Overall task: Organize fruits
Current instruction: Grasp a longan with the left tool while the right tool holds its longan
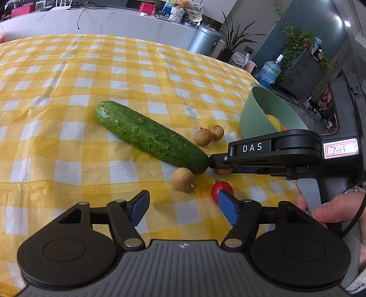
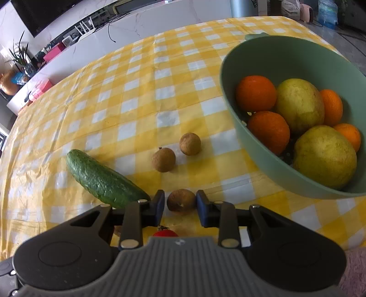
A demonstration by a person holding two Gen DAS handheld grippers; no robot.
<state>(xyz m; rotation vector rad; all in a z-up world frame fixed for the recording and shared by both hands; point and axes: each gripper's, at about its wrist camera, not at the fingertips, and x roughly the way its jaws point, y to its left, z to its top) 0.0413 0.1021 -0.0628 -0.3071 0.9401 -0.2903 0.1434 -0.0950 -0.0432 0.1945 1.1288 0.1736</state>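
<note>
A green cucumber (image 1: 149,136) (image 2: 103,180) lies on the yellow checked tablecloth (image 1: 68,91). Several brown longans lie around it: two together (image 1: 203,137) (image 2: 163,159), one near my left gripper (image 1: 183,179). My right gripper (image 2: 180,206) (image 1: 215,163) is open with its pads on either side of another longan (image 2: 181,201), not clamped. A cherry tomato (image 1: 220,190) (image 2: 165,233) lies beside the left gripper's right pad. My left gripper (image 1: 183,206) is open and empty. A green bowl (image 2: 231,91) (image 1: 251,114) holds oranges (image 2: 255,93) and yellow pears (image 2: 299,105).
A white marble counter (image 1: 103,20) with clutter runs behind the table. A metal bin (image 1: 204,40), plants and a water bottle (image 1: 268,72) stand past the table's far right edge. The bowl sits near that edge.
</note>
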